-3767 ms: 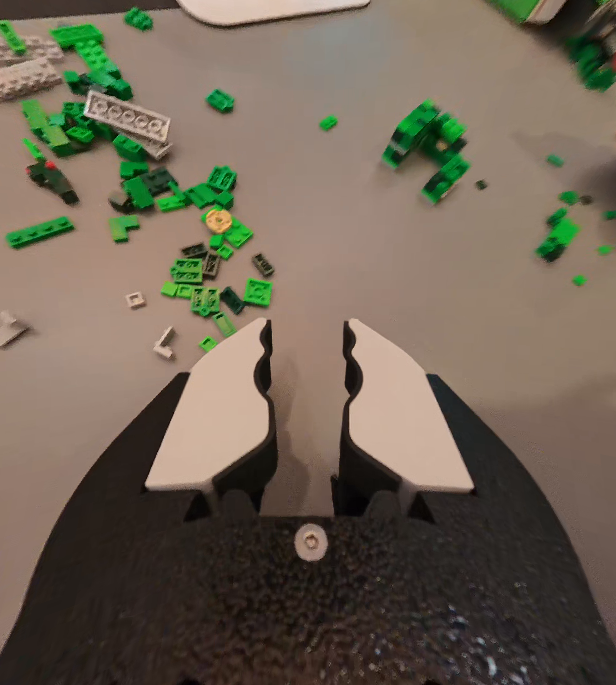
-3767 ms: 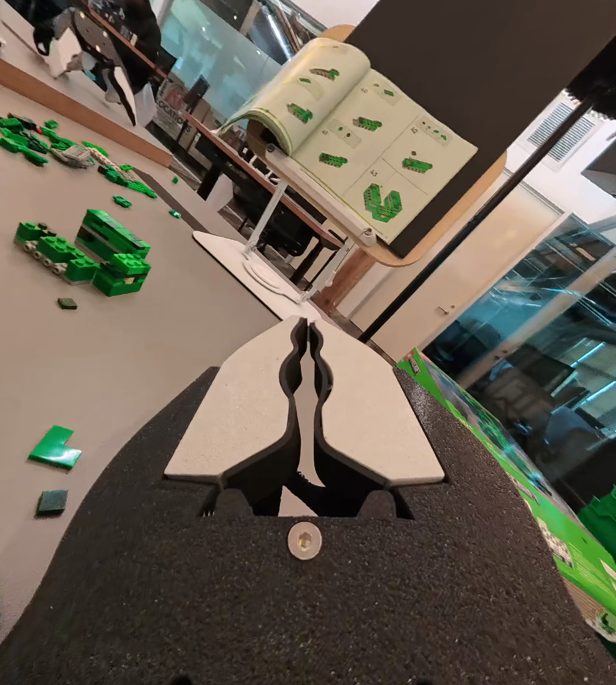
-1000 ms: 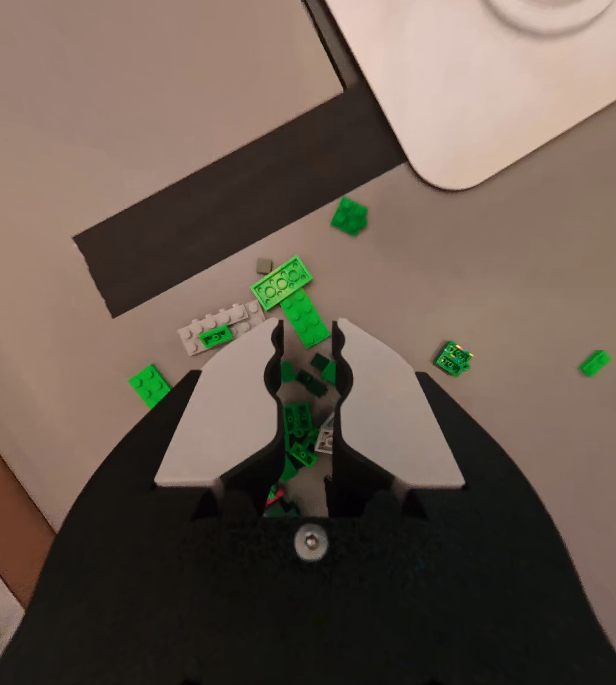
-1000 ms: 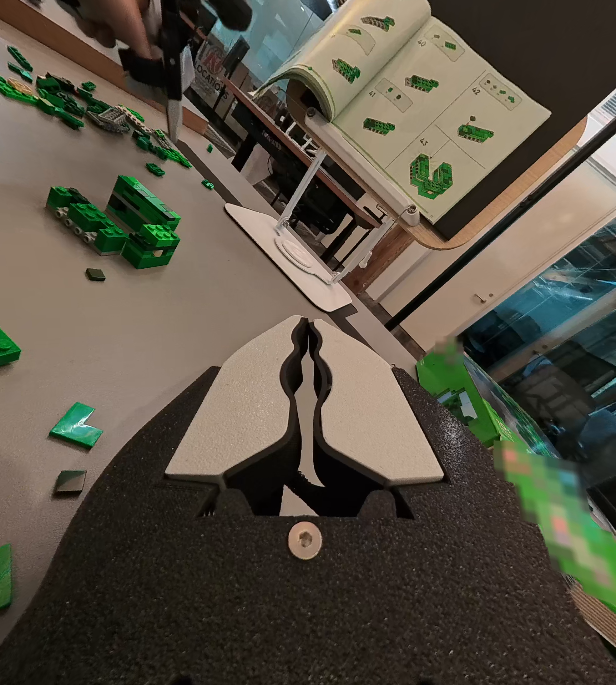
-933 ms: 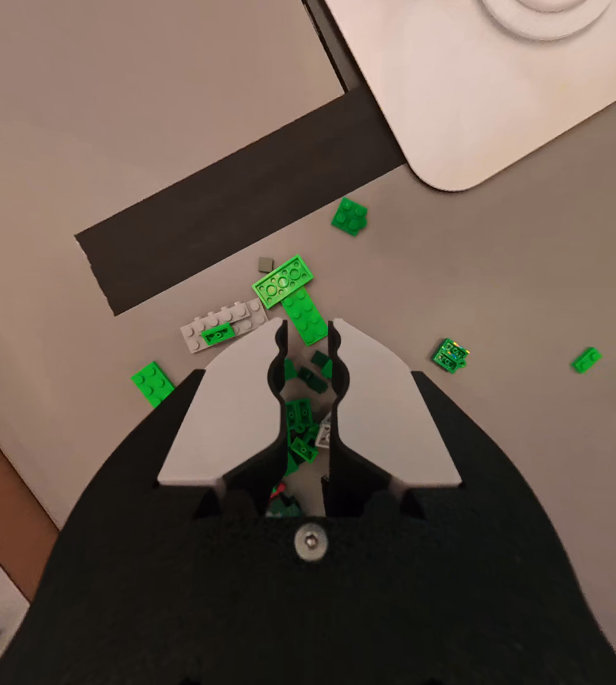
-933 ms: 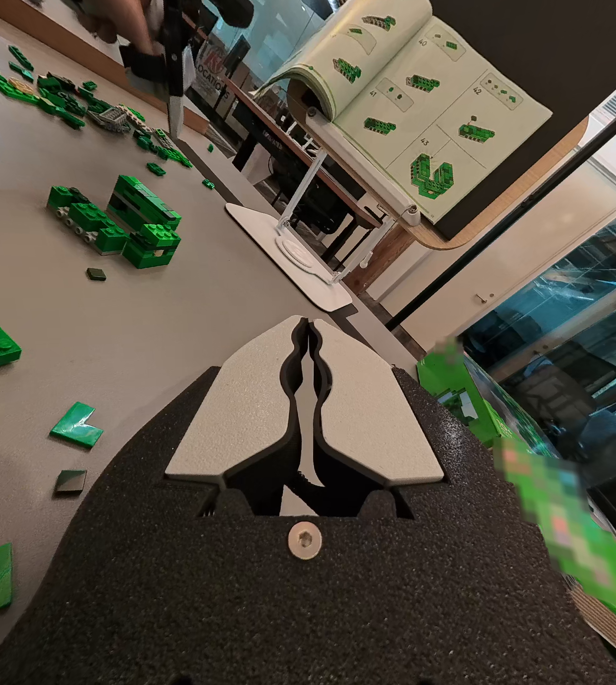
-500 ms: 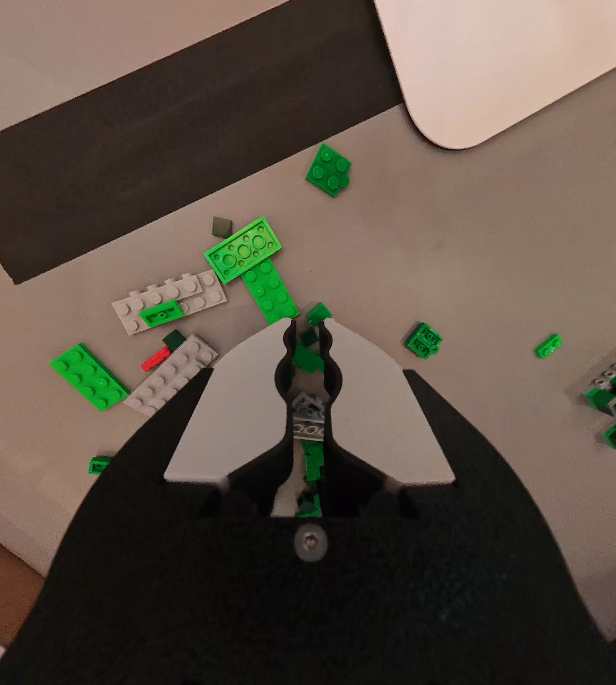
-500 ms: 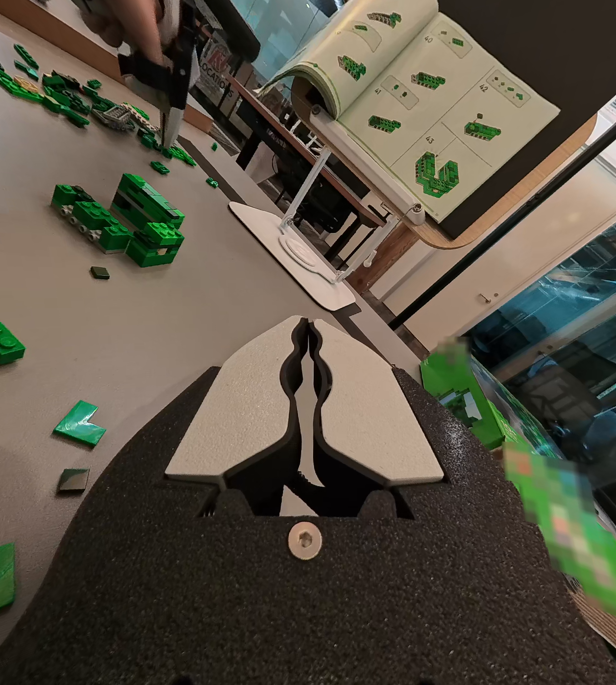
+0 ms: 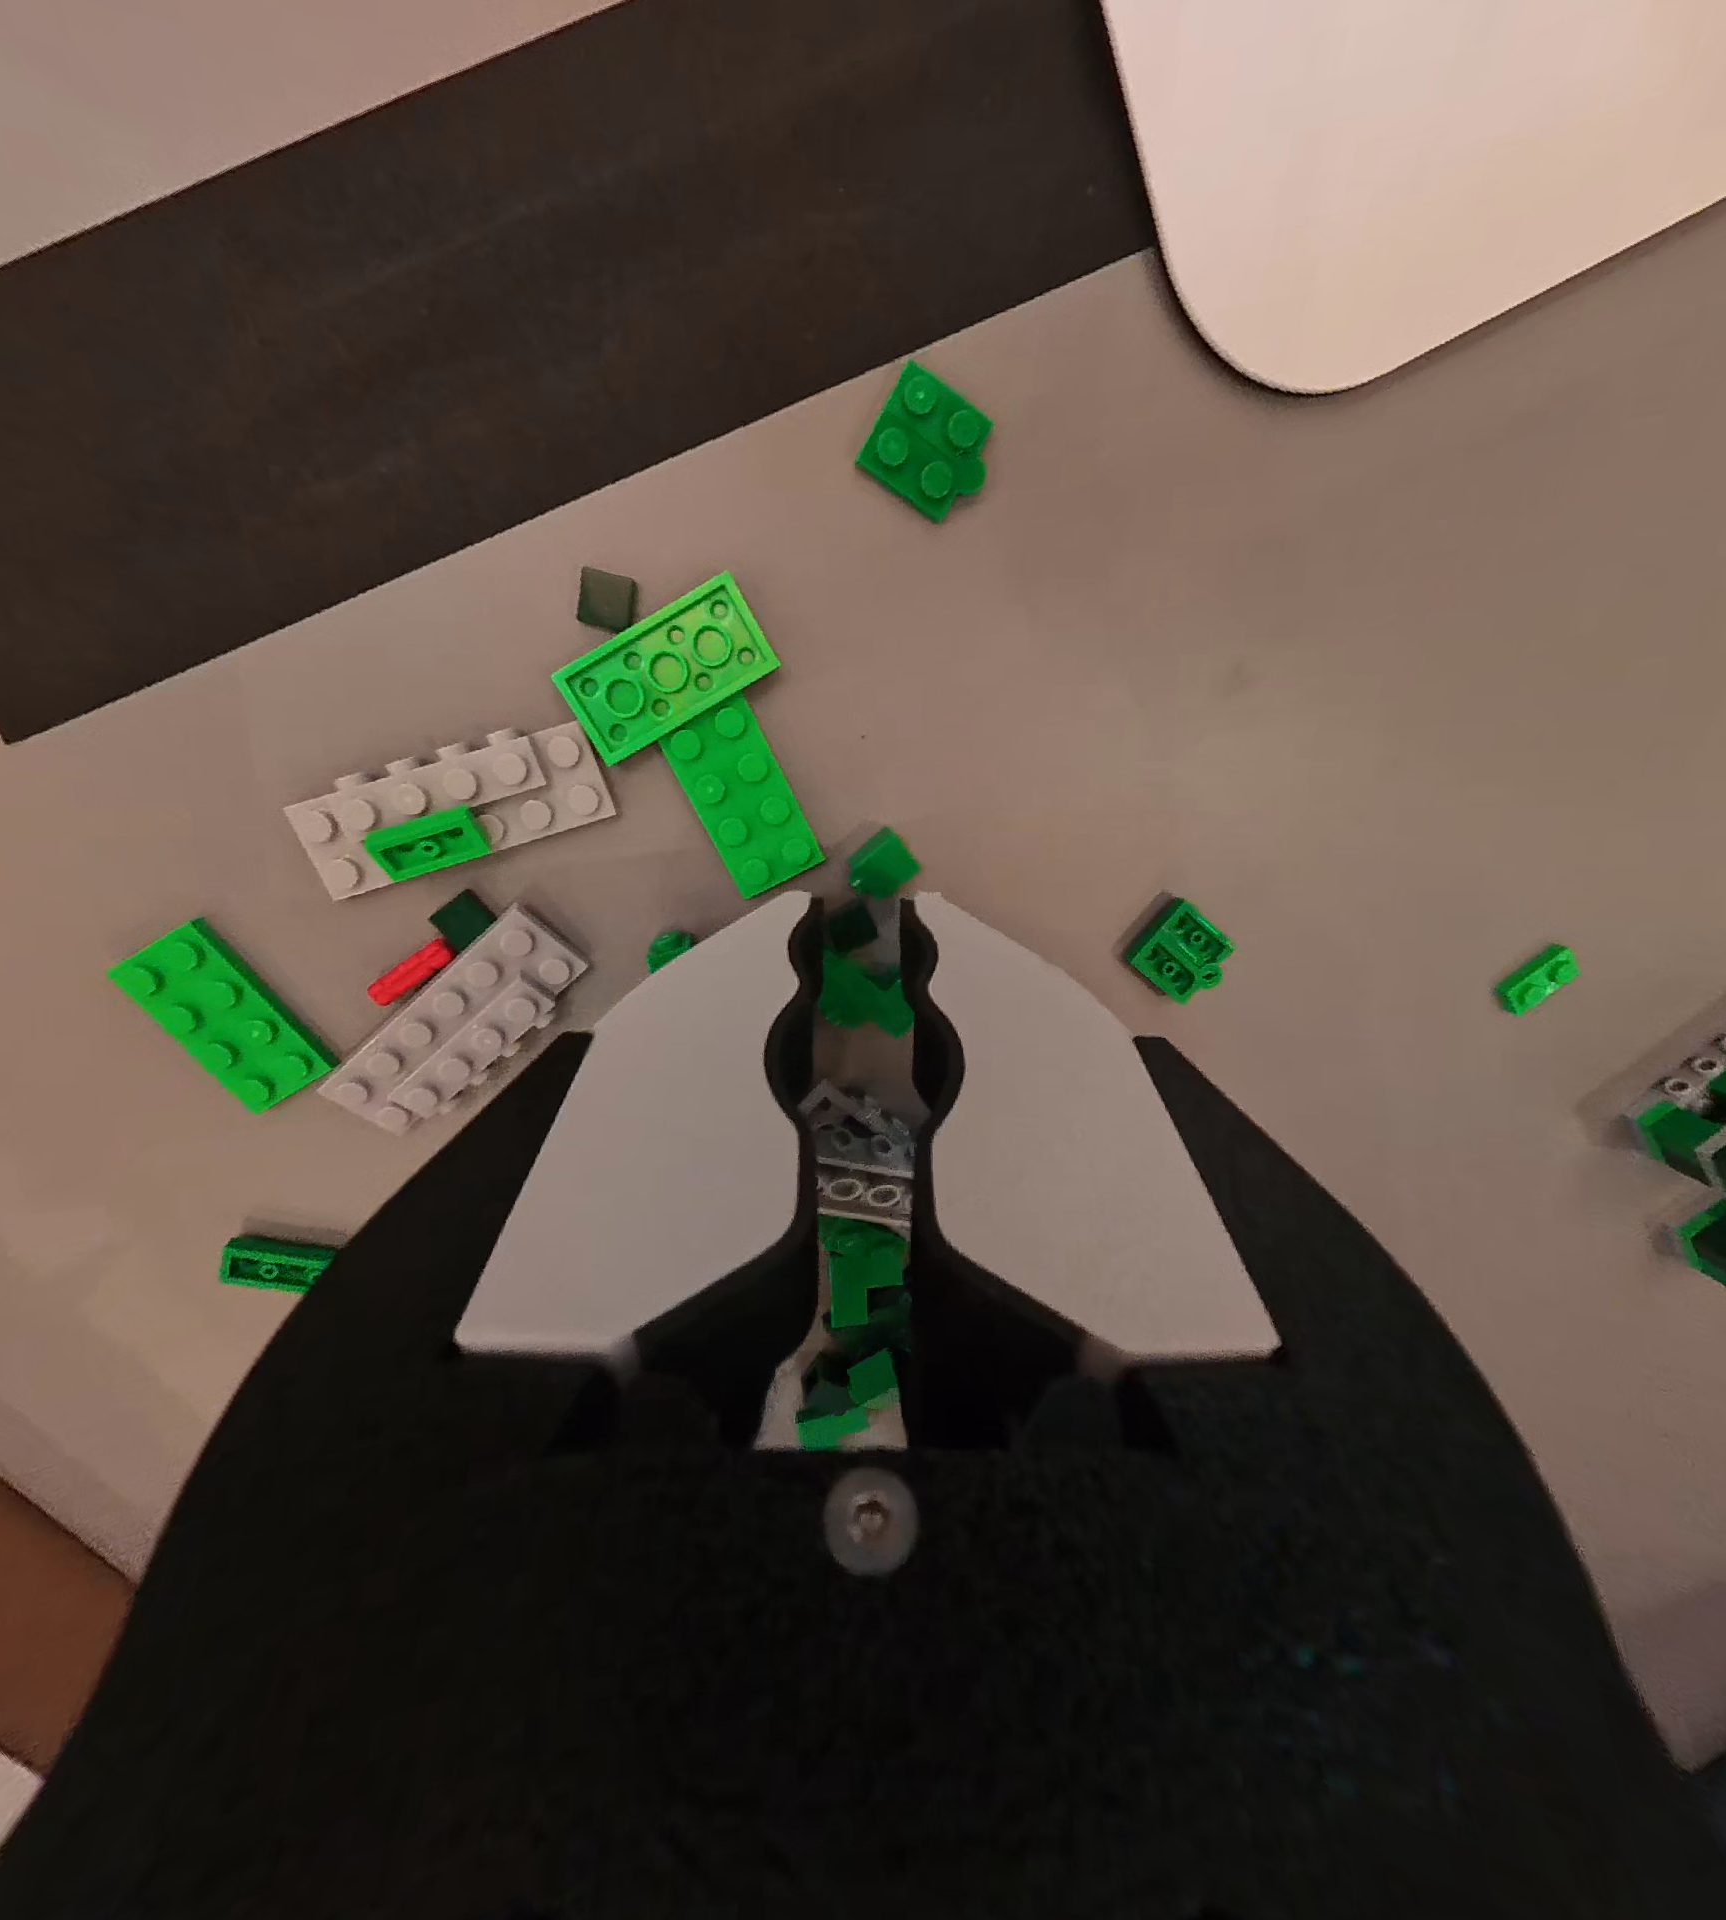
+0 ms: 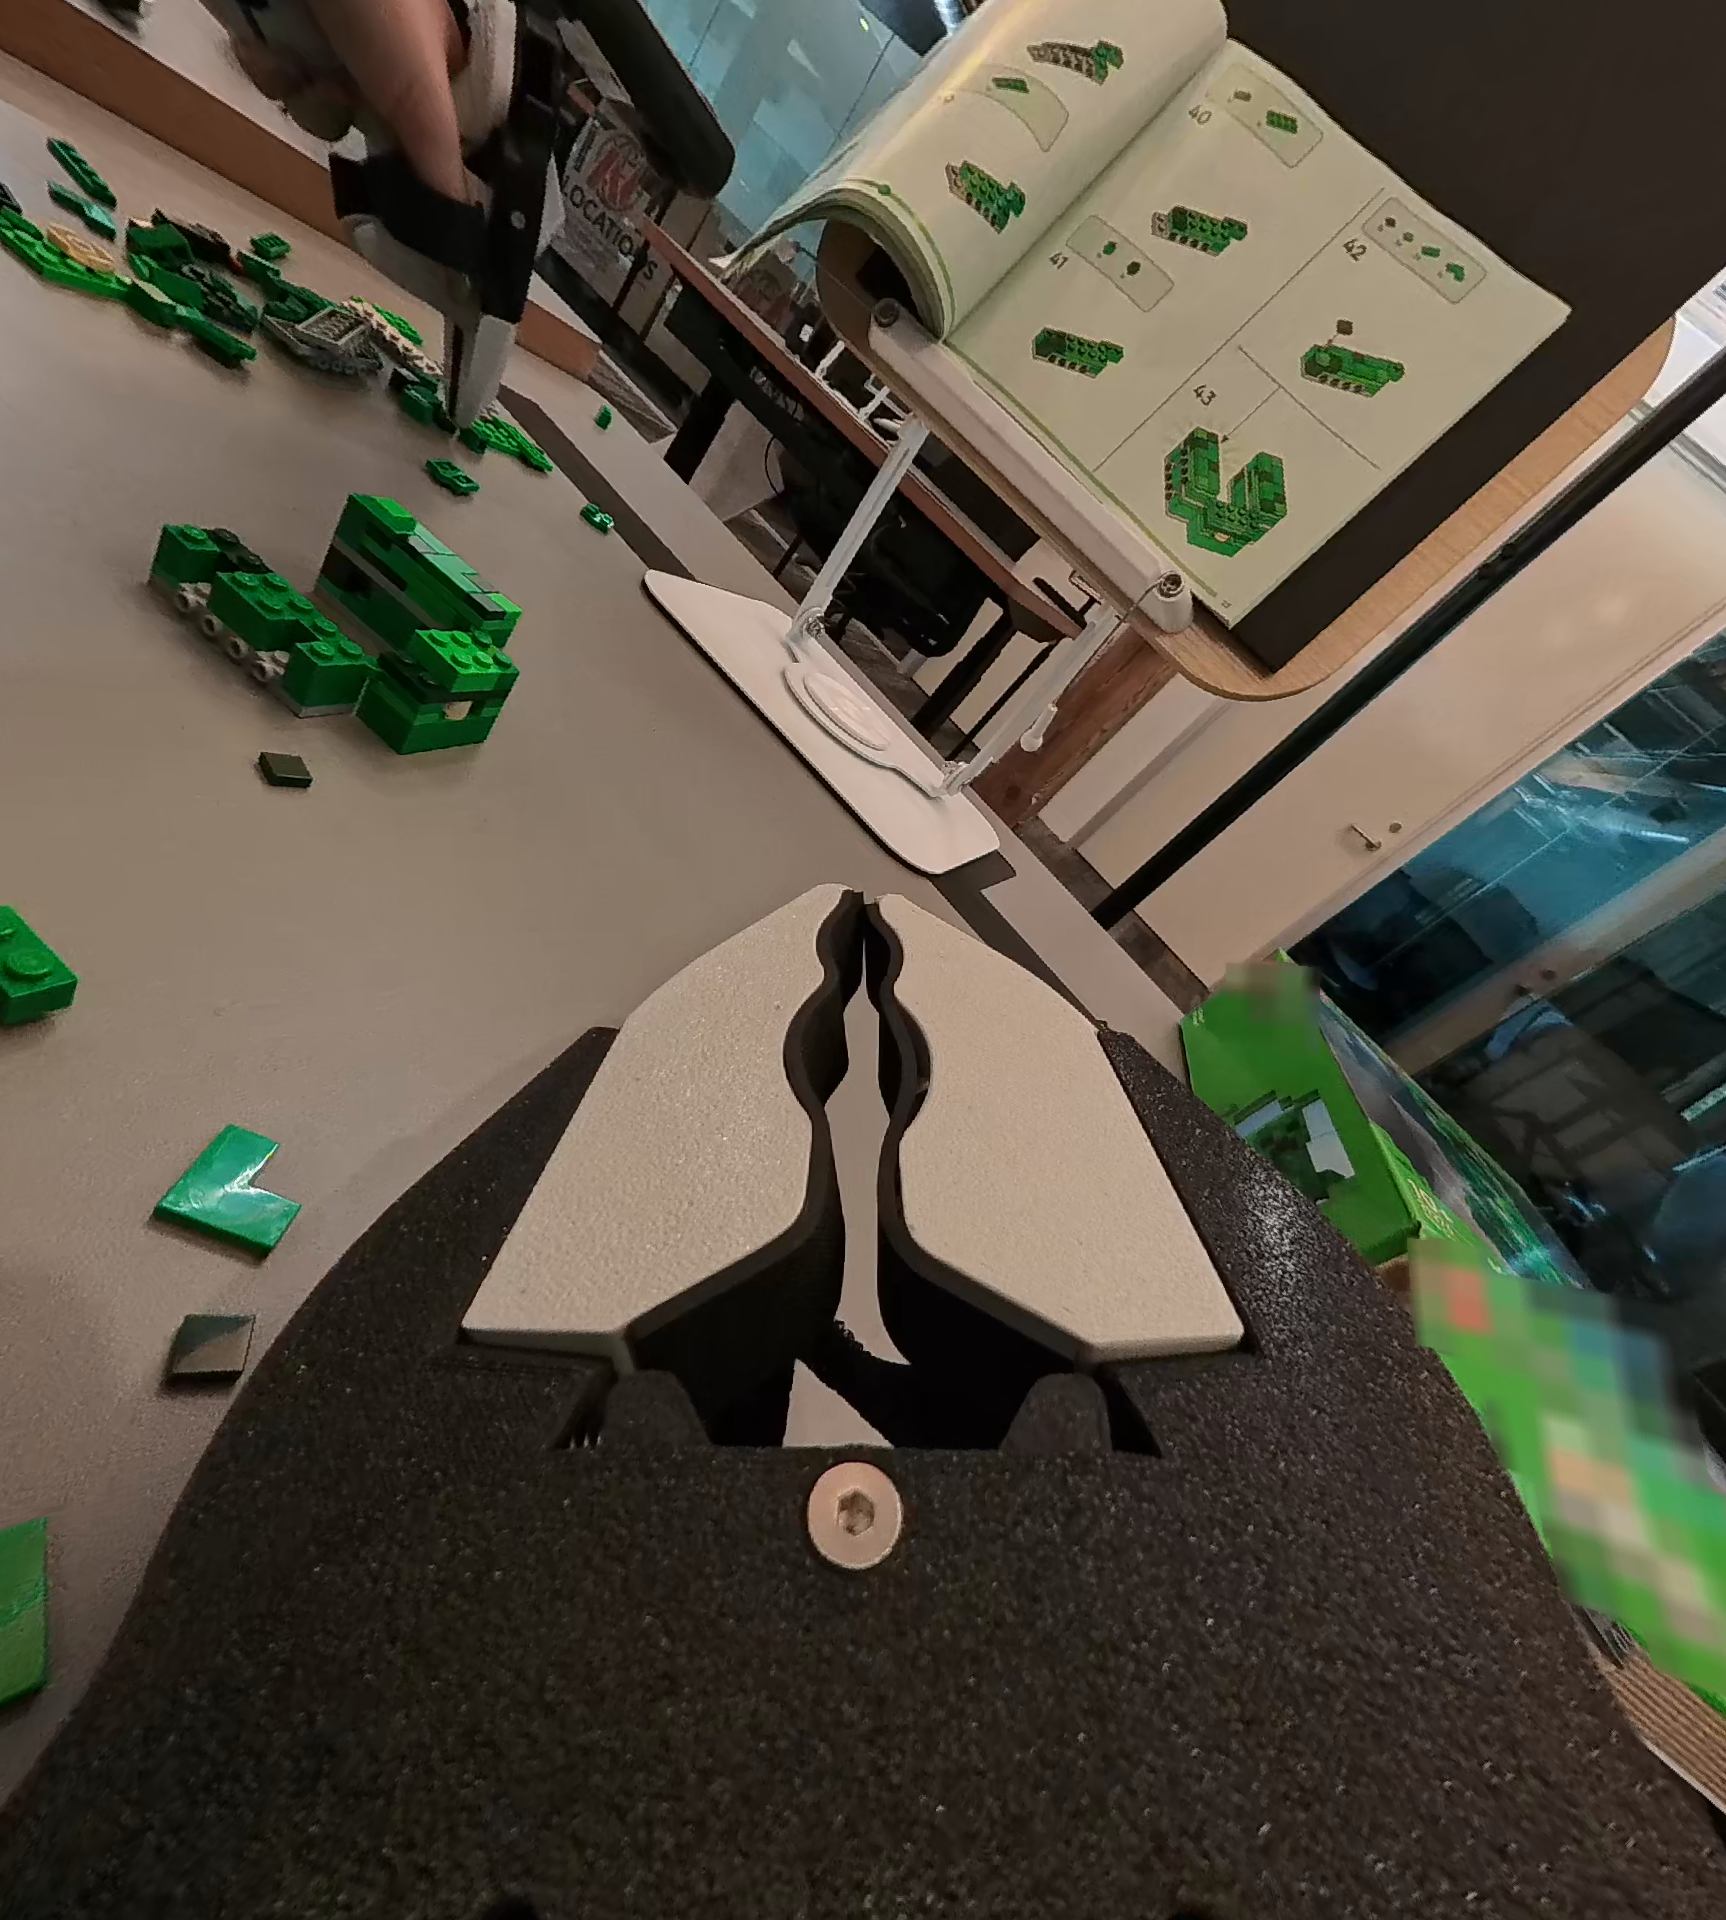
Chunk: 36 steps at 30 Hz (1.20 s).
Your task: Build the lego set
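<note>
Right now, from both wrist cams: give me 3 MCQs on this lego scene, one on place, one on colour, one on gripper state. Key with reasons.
1. Where does the instruction booklet sit?
A. flat on the table
B. propped open on a white stand
C. inside the green box

2. What colour is the small rod-like piece beside the grey plates?
A. red
B. yellow
C. blue

3. How is the right gripper?
A. wide open around a brick
B. shut on a green plate
C. jaws nearly together, nothing between them

Key:
1 B: the right wrist view shows it open and raised above the white stand on thin supports.
2 A: it is the only red piece among green and grey ones in the left wrist view.
3 C: only a thin gap shows between the tips, with no piece in it.
</note>
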Each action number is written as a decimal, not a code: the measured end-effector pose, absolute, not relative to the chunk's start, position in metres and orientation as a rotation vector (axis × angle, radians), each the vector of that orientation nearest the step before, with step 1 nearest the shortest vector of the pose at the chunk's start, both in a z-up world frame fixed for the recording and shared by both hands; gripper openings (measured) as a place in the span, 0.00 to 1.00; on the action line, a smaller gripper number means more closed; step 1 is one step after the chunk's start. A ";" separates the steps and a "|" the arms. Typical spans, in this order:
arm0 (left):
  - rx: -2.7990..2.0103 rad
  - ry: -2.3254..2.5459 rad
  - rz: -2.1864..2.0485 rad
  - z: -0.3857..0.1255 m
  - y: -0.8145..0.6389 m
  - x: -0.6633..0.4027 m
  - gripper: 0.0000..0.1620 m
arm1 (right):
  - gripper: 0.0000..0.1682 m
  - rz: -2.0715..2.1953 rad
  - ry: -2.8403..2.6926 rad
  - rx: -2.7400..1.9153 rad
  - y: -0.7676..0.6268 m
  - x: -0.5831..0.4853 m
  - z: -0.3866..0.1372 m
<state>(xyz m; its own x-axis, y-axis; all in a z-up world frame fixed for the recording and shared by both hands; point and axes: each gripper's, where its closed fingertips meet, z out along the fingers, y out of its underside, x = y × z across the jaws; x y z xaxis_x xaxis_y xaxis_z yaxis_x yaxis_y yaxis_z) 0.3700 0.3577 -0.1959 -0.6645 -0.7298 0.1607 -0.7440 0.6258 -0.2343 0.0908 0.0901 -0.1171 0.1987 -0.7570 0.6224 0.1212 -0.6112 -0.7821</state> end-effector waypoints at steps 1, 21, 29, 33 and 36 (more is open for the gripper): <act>1.263 -2.789 0.435 -0.196 0.357 0.370 0.08 | 0.00 -1.505 0.601 -1.737 0.090 0.091 -0.117; 1.183 -2.910 0.471 -0.174 0.351 0.353 0.00 | 0.00 -1.505 0.600 -1.730 0.090 0.090 -0.116; 0.923 -2.864 0.608 -0.153 0.311 0.274 0.00 | 0.00 -1.514 0.595 -1.732 0.090 0.090 -0.116; 0.684 -2.856 0.735 -0.150 0.287 0.185 0.00 | 0.00 -1.506 0.590 -1.729 0.091 0.089 -0.115; 0.516 -2.827 0.819 -0.152 0.273 0.107 0.00 | 0.00 -1.488 0.588 -1.730 0.093 0.089 -0.116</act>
<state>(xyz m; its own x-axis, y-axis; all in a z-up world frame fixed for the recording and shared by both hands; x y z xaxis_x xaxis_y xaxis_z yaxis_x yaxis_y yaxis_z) 0.1073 0.2731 -0.1520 -0.9291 -0.2828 0.2385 -0.3665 0.7914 -0.4892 0.0888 0.0925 -0.1158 0.2131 -0.7593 0.6149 0.1335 -0.6008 -0.7882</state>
